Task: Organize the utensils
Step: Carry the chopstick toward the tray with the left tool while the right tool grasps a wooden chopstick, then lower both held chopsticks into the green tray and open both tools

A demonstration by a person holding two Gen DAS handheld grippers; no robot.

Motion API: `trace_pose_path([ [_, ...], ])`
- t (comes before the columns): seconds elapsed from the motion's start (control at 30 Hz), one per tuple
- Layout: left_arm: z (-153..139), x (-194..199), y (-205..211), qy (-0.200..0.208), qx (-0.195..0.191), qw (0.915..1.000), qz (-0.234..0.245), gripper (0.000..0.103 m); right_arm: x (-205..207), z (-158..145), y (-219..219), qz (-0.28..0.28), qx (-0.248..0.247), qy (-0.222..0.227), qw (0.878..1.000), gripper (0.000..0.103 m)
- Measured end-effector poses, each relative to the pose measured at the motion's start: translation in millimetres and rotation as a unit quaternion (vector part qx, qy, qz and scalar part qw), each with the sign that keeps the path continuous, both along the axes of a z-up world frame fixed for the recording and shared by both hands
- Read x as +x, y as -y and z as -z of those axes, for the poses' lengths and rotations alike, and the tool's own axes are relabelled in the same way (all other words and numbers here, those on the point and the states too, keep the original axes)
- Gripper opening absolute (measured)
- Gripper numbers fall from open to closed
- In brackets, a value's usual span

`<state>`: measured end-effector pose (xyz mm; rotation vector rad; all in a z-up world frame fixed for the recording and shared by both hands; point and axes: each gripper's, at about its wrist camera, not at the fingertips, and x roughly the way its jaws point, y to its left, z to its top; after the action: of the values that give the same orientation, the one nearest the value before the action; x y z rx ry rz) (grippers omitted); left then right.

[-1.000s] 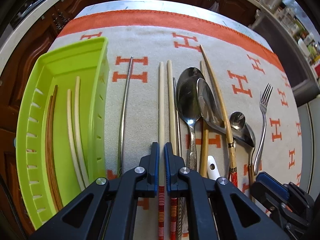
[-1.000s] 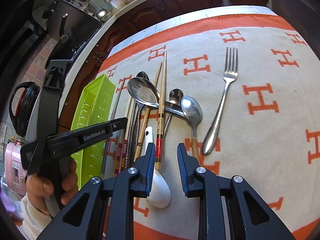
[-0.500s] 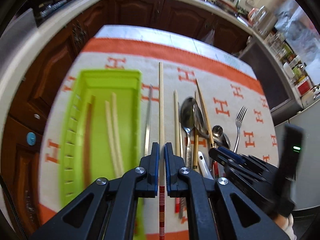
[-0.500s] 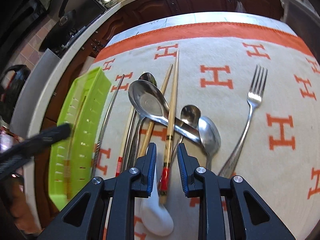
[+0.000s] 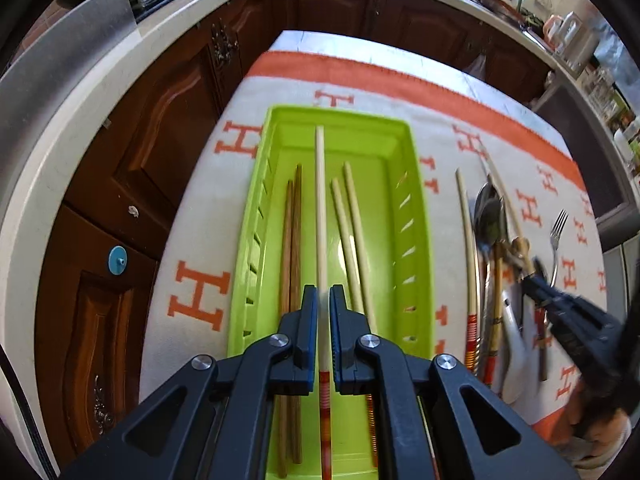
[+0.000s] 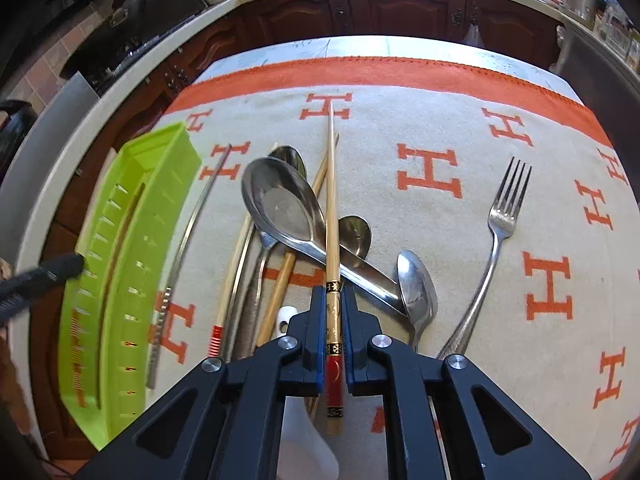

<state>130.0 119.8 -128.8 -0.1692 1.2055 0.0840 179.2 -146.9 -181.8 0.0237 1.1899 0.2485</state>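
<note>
My left gripper (image 5: 324, 300) is shut on a pale chopstick (image 5: 321, 208) with a red-striped end, held lengthwise above the green tray (image 5: 416, 216). Two dark wooden chopsticks (image 5: 292, 248) and two pale ones (image 5: 352, 240) lie in that tray. My right gripper (image 6: 333, 300) is shut on a bamboo chopstick (image 6: 331, 200) with a red and black decorated end, lying across a large steel spoon (image 6: 280, 204) in the utensil pile. The same tray (image 6: 120, 240) stands at the left of the right wrist view.
An orange-bordered cloth with H marks (image 6: 432, 168) covers the table. On it lie a fork (image 6: 500, 232), smaller spoons (image 6: 416, 292), a metal chopstick (image 6: 192, 232), a white spoon (image 6: 296, 440) and more chopsticks (image 5: 470, 248). Dark wooden cabinets (image 5: 160, 120) stand behind.
My left gripper carried its chopstick leftward from the pile to above the green tray. My right gripper slid onto the decorated chopstick and its jaws shut on it.
</note>
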Motion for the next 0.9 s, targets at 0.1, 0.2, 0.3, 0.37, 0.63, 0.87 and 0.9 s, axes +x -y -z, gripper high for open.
trace_pose_path([
  [0.1,-0.3,-2.3,0.2,0.008,-0.004,0.9999,0.004,0.021,-6.0,-13.0,4.1,0.01,0.017,0.008,1.0,0.007],
  [0.2,-6.7,-8.8,-2.3,0.027,-0.001,0.9996,0.004,0.049,-13.1,-28.2,5.3,0.017,0.043,0.007,0.999,0.007],
  [0.3,-16.8,-18.9,-6.6,0.052,0.018,0.9985,-0.002,0.07,-26.0,-48.5,-0.2,0.011,0.06,0.016,0.998,0.007],
  [0.37,-23.1,-27.4,-11.4,0.065,0.025,0.9975,-0.008,0.081,-33.2,-61.0,-10.0,0.002,0.069,0.021,0.997,0.007],
  [0.63,-30.4,-64.3,-49.4,0.088,0.008,0.9936,-0.071,0.1,-64.9,-103.9,-77.7,-0.052,0.128,0.018,0.99,0.007],
  [0.87,-26.2,-88.4,-79.4,0.076,-0.004,0.9885,-0.131,0.102,-78.5,-93.0,-132.1,-0.062,0.142,-0.022,0.988,0.007],
  [0.9,-23.7,-90.8,-83.7,0.069,-0.01,0.9891,-0.129,0.102,-80.1,-89.0,-136.2,-0.063,0.141,-0.026,0.988,0.007],
])
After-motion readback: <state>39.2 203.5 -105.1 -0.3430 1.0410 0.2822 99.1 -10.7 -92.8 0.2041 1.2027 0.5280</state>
